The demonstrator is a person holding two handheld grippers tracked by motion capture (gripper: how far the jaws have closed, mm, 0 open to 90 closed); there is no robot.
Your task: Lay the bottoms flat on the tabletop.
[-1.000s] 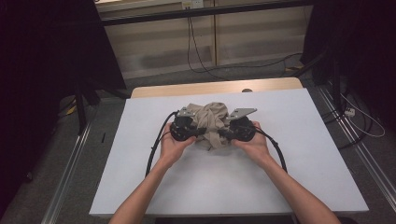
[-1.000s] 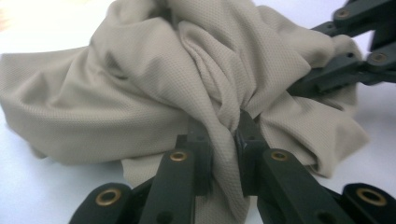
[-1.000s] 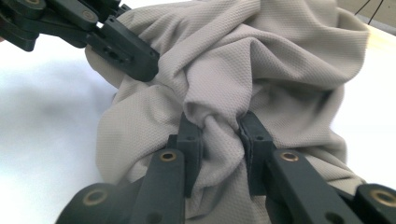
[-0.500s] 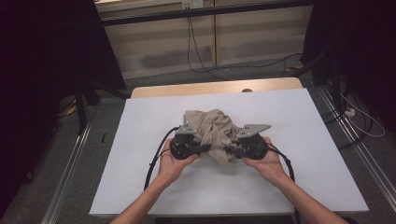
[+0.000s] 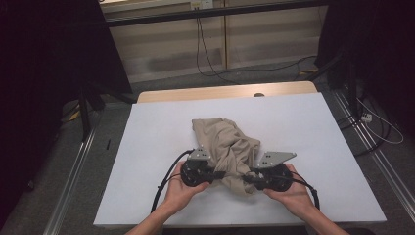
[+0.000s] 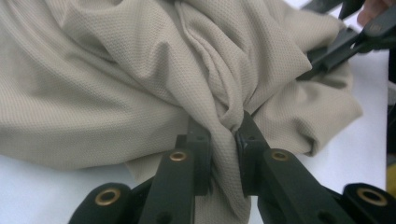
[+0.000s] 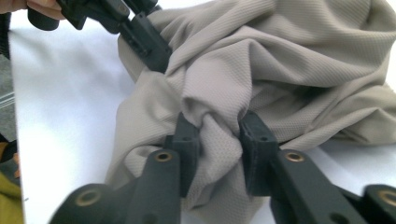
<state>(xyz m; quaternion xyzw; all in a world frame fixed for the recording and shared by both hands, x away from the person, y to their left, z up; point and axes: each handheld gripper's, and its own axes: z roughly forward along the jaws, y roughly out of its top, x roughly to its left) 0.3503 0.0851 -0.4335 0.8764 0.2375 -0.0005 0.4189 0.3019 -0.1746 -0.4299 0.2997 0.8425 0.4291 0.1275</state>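
Two hand-held grippers on one bunched beige cloth (image 5: 226, 147), lying on the white tabletop (image 5: 147, 147) a little toward six o'clock from its middle. Crumpled into a heap, longer than wide: long axis running from about eleven o'clock, where a flatter, squarer end points toward the far wooden edge (image 5: 225, 91), down to about five o'clock, where a narrower gathered end lies between the two tools. No clear front or back to tell in the folds.

Left hand-held gripper (image 5: 219, 173) at the heap's seven o'clock side, held level and aimed toward three o'clock; in the left gripper view (image 6: 223, 133), jaws pressed close on a twisted ridge of fabric, folds fanning out from the pinch toward twelve o'clock.

Right hand-held gripper (image 5: 246, 177) at the five o'clock side, aimed toward nine o'clock, facing its partner across the gathered end. In the right gripper view (image 7: 218, 126), jaws set wider apart and just been opening, a thick roll of cloth between them, both pads touching its sides; left tool seen beyond at eleven o'clock, biting the same heap.

Both hands (image 5: 183, 188) wrapped round the round black bodies near the six o'clock edge, cables (image 5: 166, 178) looping outward over the white surface. Grey three-cornered plate (image 5: 275, 157) atop the right tool, tilted.
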